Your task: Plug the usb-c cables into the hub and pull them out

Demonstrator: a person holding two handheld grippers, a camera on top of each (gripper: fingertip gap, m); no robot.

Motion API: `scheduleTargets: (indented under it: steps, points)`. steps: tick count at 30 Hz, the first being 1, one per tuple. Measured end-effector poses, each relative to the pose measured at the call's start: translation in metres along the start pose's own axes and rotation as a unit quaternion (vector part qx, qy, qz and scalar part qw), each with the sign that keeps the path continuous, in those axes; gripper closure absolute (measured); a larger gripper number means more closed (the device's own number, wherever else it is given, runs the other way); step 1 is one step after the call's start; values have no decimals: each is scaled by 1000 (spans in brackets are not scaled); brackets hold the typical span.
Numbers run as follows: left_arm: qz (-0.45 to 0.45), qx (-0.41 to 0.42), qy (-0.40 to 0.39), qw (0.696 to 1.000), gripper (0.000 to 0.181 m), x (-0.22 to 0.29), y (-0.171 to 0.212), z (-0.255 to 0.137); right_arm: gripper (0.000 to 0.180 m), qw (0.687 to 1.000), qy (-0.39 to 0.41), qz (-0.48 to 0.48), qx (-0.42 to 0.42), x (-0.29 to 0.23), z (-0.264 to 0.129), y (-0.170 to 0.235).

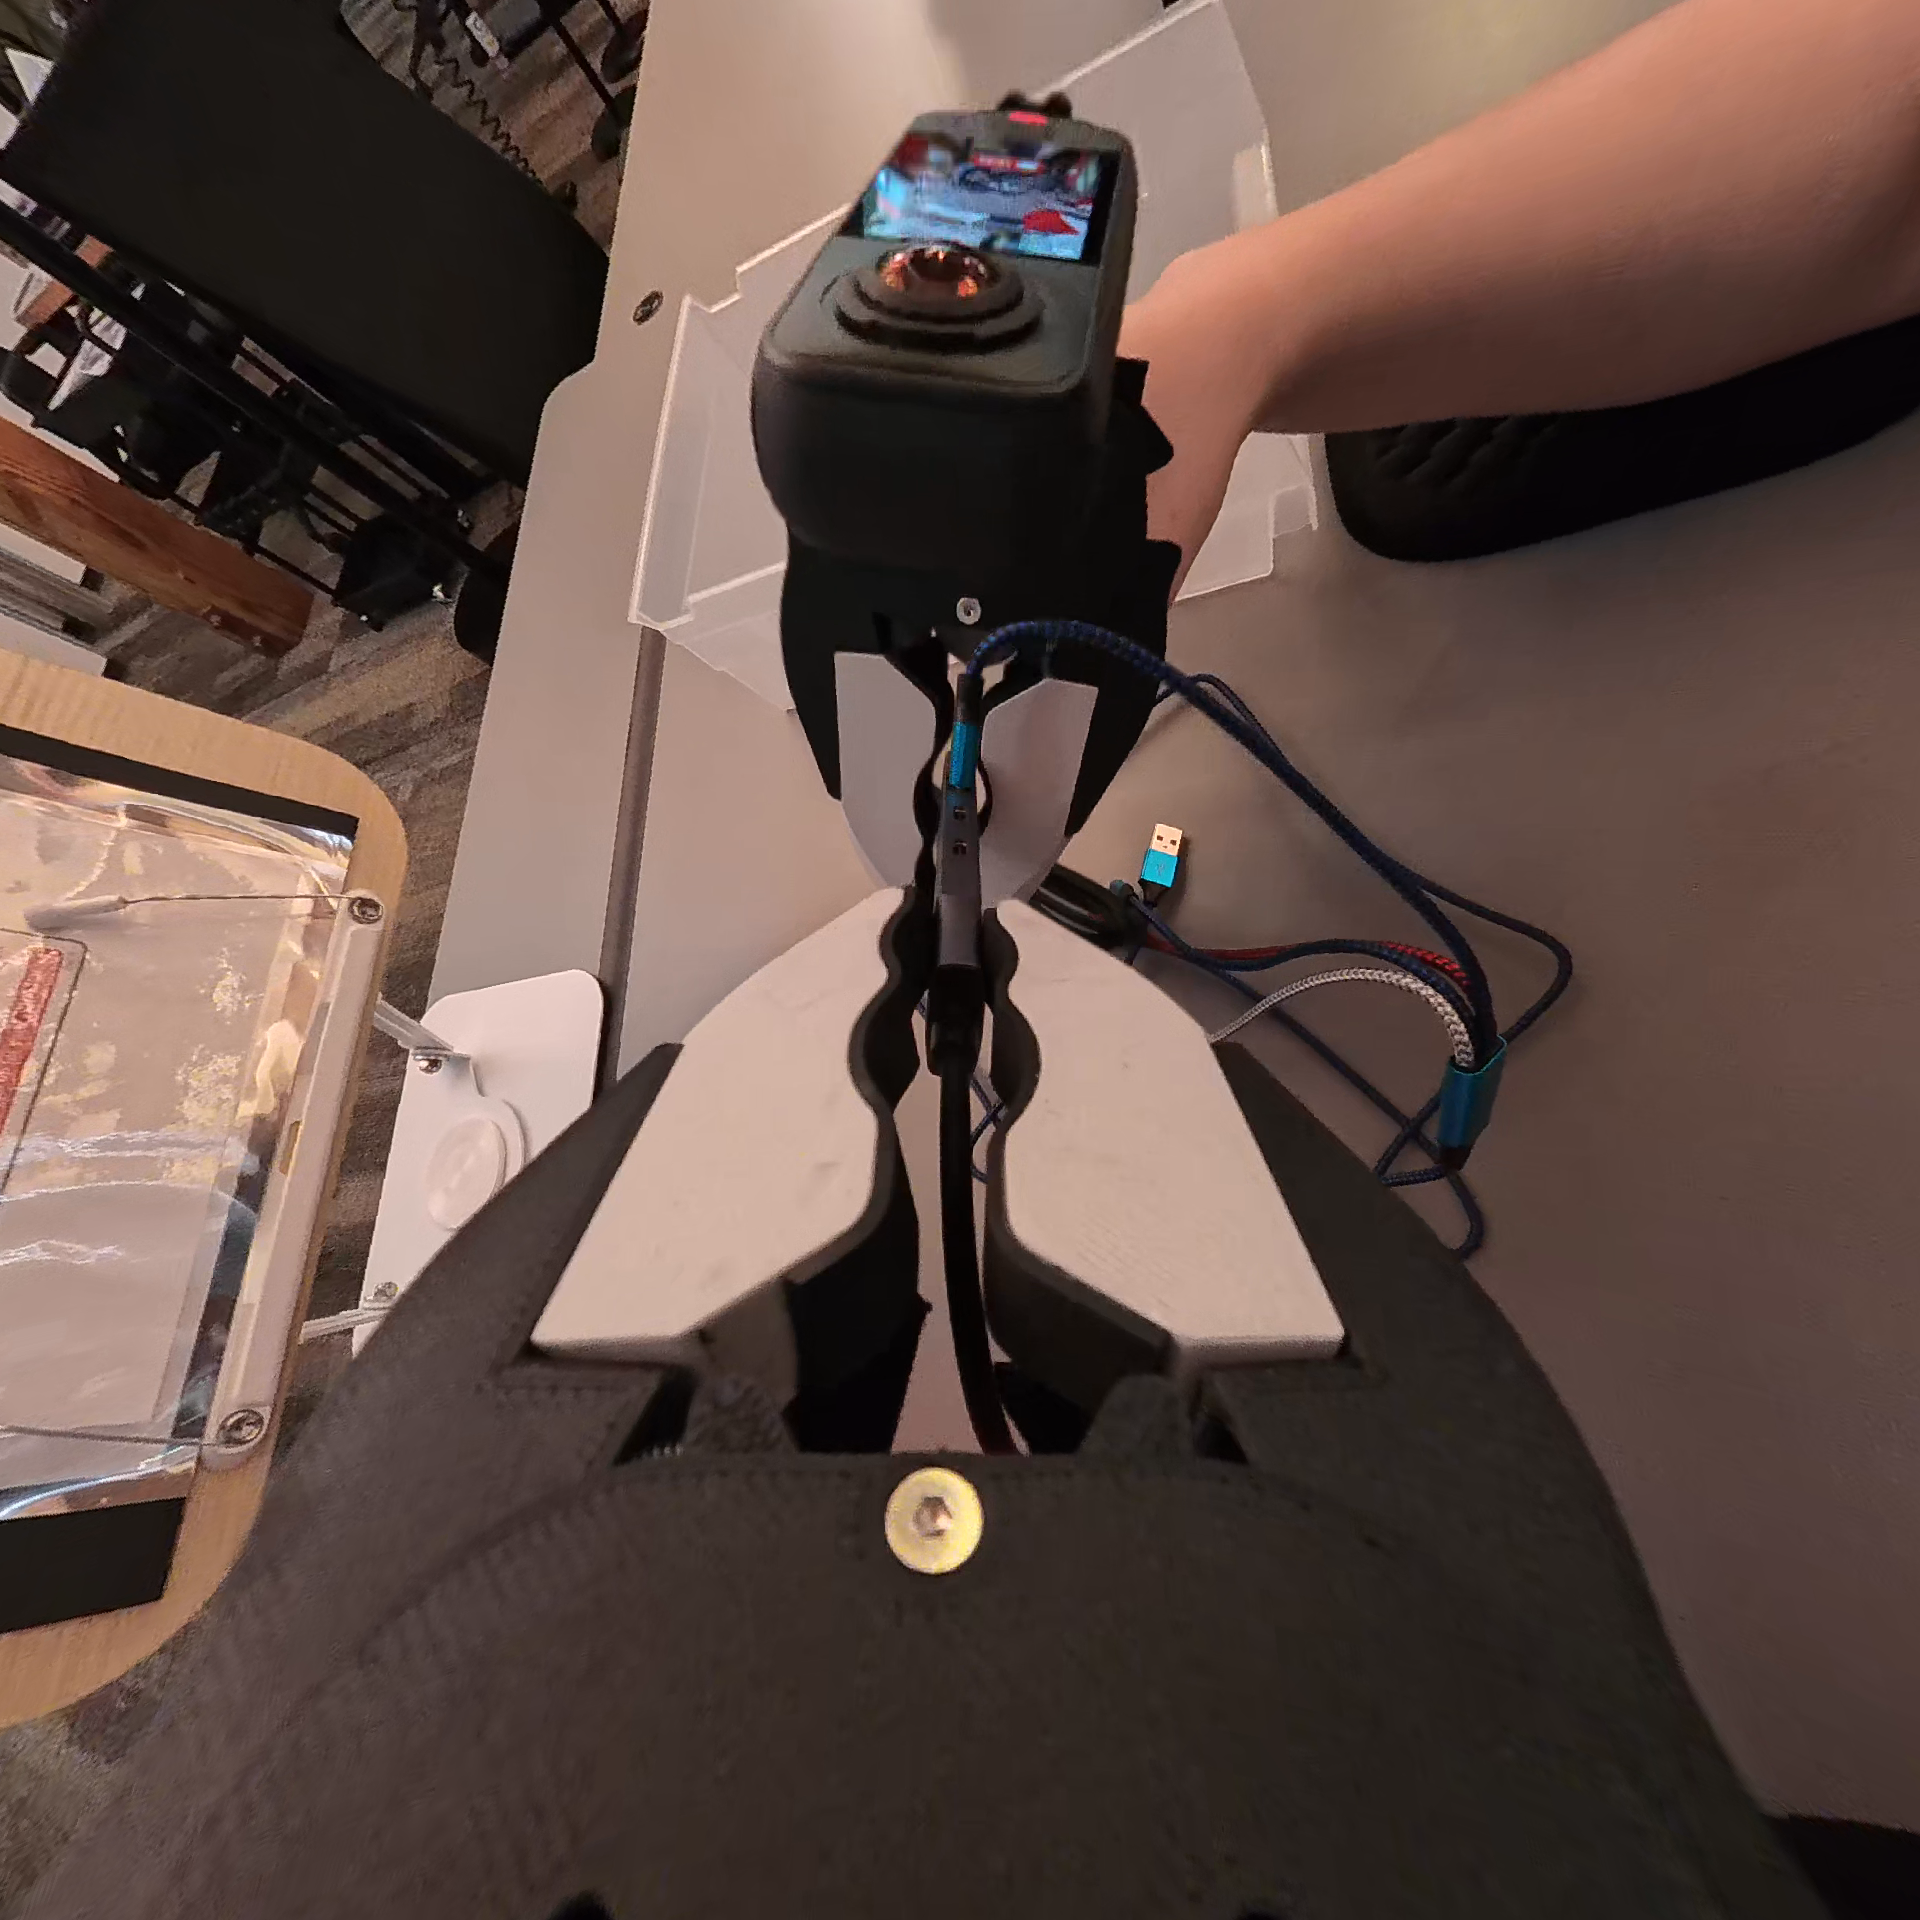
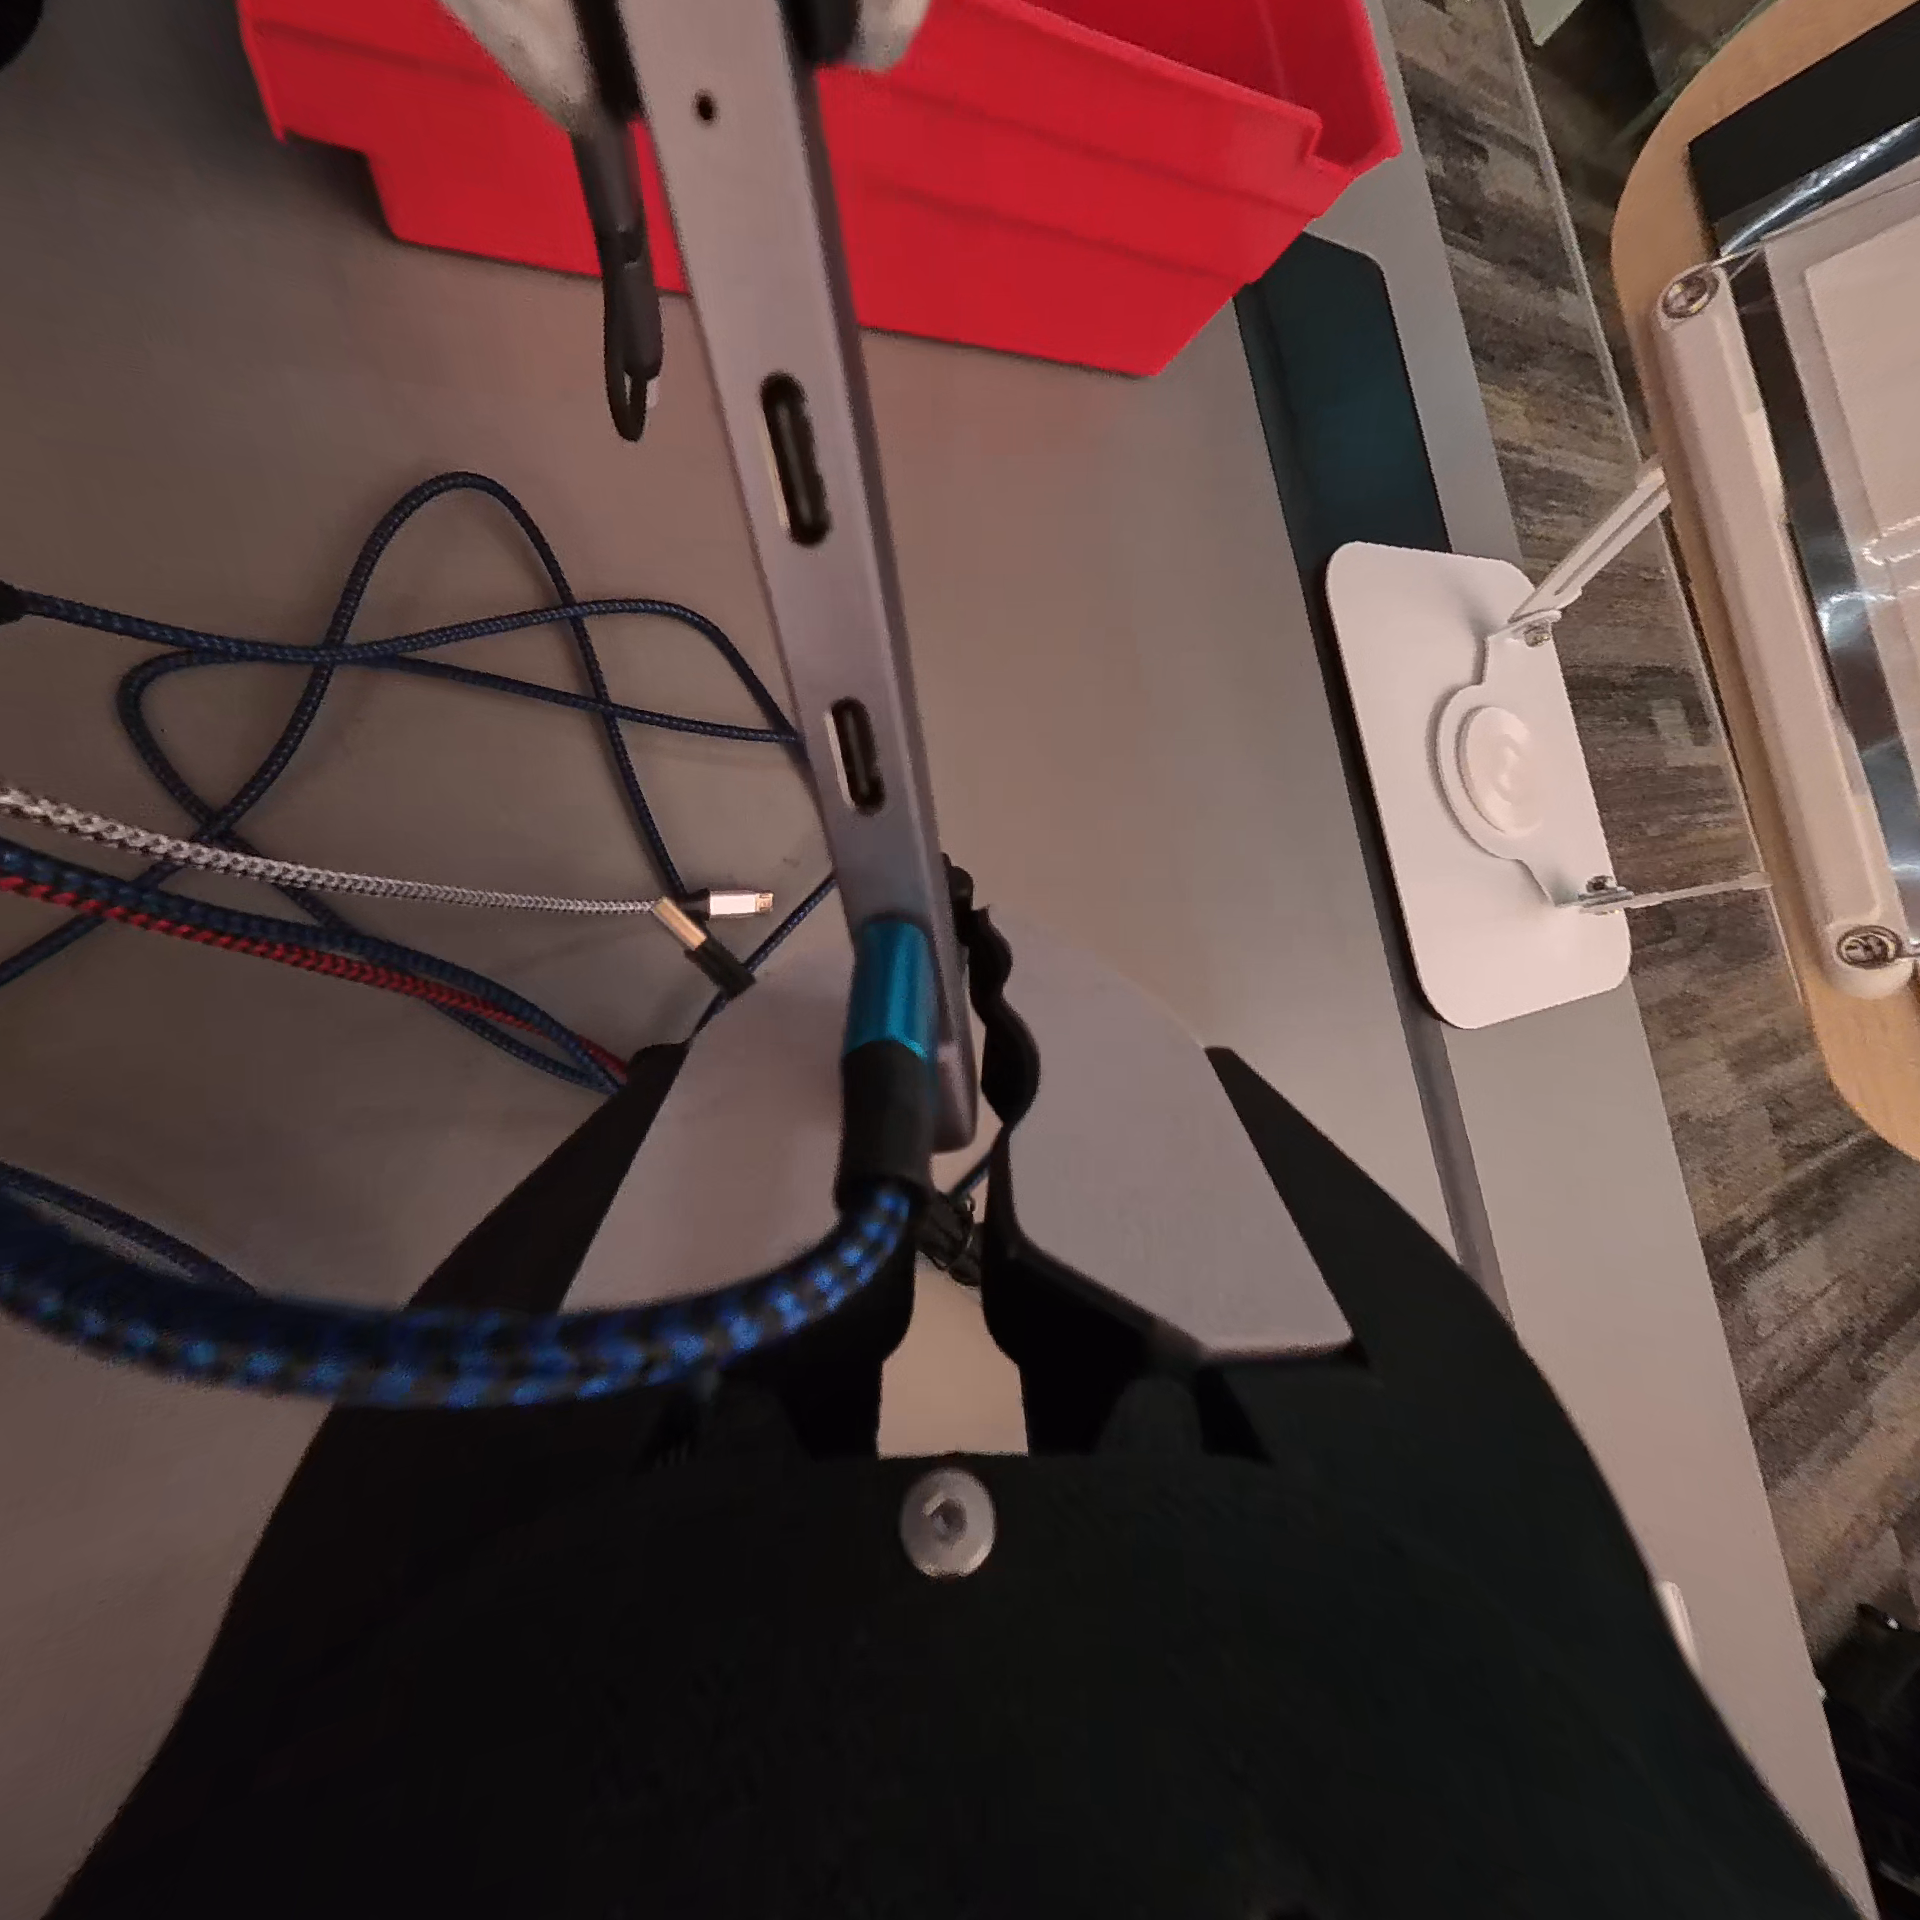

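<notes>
A slim grey hub [image 1: 957, 868] is held in the air between both grippers. My left gripper [image 1: 951, 966] is shut on the hub's cable end, and the hub's black lead [image 1: 957, 1195] runs back between its fingers. My right gripper [image 1: 961, 769] faces it and is shut on a blue USB-C plug [image 1: 962, 740]. In the right wrist view the blue plug [image 2: 888, 997] sits at the port nearest the hub's [image 2: 831, 582] free end, inside my right gripper [image 2: 935, 1039]. Two other ports show empty. The blue braided cable [image 2: 468, 1351] loops left. The left gripper [image 2: 717, 42] shows at the top.
Loose braided cable ends lie on the grey table: a blue USB-A plug [image 1: 1164, 854], silver plugs [image 2: 717, 914], a blue splitter sleeve [image 1: 1465, 1101]. A red bin [image 2: 1039, 208], a clear tray [image 1: 707, 468], a white stand base [image 2: 1475, 769] and a person's arm [image 1: 1455, 260] are around. My right gripper is the nearer one to the white stand base [image 2: 1475, 769]: about 35 centimetres, against 40 centimetres.
</notes>
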State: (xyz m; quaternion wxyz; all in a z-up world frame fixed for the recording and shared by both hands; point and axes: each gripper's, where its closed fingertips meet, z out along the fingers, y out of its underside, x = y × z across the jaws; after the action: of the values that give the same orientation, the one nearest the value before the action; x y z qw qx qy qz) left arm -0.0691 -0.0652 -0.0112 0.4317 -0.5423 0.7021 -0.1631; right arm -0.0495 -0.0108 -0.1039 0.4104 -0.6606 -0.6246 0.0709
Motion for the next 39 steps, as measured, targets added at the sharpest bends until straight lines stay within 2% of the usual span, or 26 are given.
scheduleTargets:
  steps: [8,14,20,24,33,39]
  points:
    - [-5,-8,9,1000,172,2,5,13,170,998,-31,18,46,-8,-4,-15]
    - [-8,-6,7,1000,172,0,6,15,171,998,-11,10,65,-4,-8,-23]
    - [-14,-21,-5,1000,172,-6,19,20,171,999,47,-21,10,10,-19,-15]
    - [-14,0,-32,999,171,-15,17,25,171,991,120,-51,-34,27,-27,-10]
    - [24,43,-122,991,160,-31,1,24,170,984,165,-71,10,39,-56,-27]
    - [23,138,-89,986,155,-20,-20,20,171,982,163,-89,15,36,-63,-32]
